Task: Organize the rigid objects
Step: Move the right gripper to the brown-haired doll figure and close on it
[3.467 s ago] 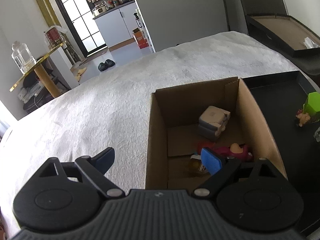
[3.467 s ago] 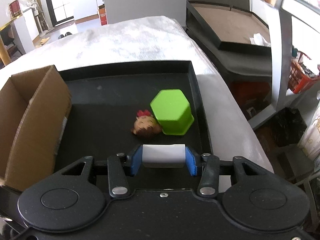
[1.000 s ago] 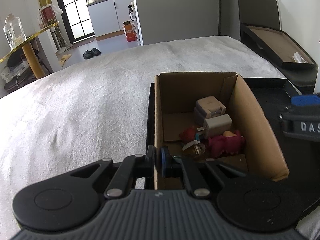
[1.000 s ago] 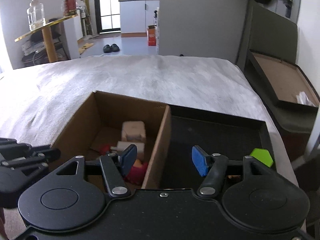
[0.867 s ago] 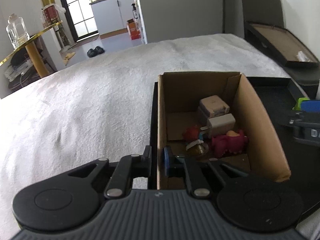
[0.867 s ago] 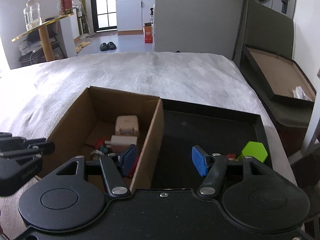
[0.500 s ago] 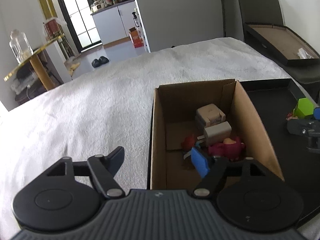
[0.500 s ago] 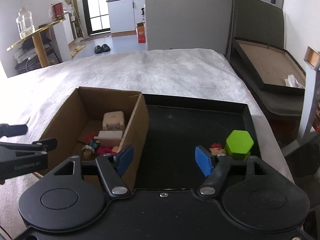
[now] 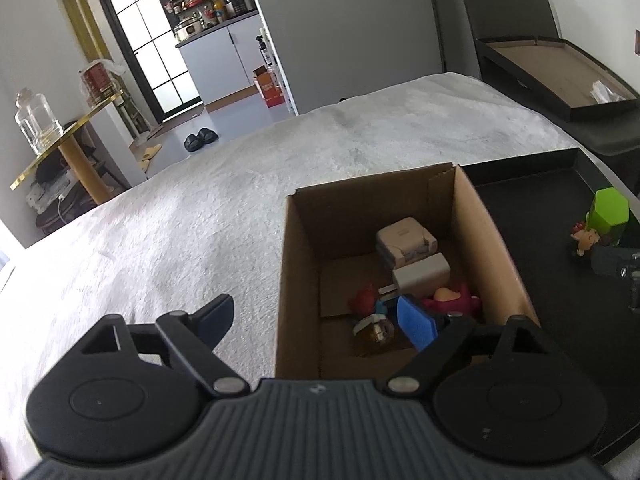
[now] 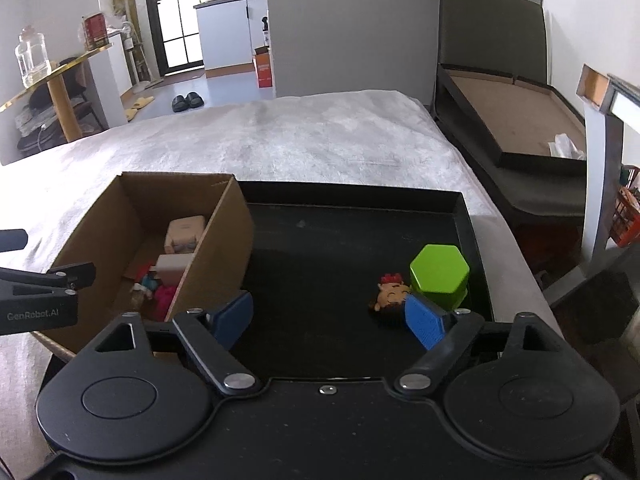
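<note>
White textured cloth (image 9: pixel 168 240) covers the work surface; behind it you see a kitchen doorway and a gold-edged side table, both distorted by the lens. On the cloth lies a black tray (image 10: pixel 352 200), and at its left end stands an open cardboard box (image 9: pixel 298 264). Your left gripper (image 9: pixel 316 322) straddles the box's near-left wall, one finger outside over the cloth, the other inside over the contents; its jaws are opening and press on nothing. Inside the box you can make out a beige block toy (image 9: pixel 404 238), a white cuboid (image 9: pixel 420 274) and a pink figure (image 9: pixel 452 298); the small pieces nearer you are partly hidden by the blue pad and hard to identify. Your right gripper (image 10: pixel 332 318) hangs over the bare tray floor, jaws opening, nothing between them. Its right pad covers part of a small doll head (image 10: pixel 390 294), which lies touching a green hexagonal block (image 10: pixel 438 274). The tray's near edge is cut off by the gripper body.
</note>
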Demonstrator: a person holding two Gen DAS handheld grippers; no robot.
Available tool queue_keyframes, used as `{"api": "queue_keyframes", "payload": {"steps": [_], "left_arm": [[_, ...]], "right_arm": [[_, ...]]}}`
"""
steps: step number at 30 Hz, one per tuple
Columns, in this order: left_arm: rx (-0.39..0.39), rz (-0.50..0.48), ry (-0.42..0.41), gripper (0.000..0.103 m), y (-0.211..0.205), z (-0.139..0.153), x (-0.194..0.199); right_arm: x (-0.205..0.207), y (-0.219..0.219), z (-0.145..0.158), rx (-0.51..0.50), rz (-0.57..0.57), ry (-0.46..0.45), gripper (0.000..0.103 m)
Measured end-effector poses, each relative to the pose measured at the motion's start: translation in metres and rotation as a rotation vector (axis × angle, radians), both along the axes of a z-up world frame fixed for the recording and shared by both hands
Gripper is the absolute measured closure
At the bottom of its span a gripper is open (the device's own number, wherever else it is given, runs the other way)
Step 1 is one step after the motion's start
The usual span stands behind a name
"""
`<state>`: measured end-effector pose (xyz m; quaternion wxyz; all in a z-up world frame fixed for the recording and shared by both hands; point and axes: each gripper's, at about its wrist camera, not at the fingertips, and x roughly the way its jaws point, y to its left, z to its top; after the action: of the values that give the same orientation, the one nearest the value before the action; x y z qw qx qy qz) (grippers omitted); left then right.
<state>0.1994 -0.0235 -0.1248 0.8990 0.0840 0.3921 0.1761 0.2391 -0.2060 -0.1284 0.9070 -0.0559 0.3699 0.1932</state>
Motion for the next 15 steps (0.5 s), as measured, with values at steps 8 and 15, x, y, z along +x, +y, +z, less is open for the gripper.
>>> {"api": "queue_keyframes", "payload": {"steps": [8, 15], "left_arm": [[0.030, 0.023, 0.015, 0.015, -0.001, -0.006, 0.010], [0.062, 0.017, 0.030, 0.015, -0.005, -0.010, 0.017]], "right_arm": [[0.008, -0.008, -0.015, -0.002, -0.011, -0.002, 0.020], [0.026, -0.014, -0.029, -0.015, -0.035, 0.012, 0.025]]}}
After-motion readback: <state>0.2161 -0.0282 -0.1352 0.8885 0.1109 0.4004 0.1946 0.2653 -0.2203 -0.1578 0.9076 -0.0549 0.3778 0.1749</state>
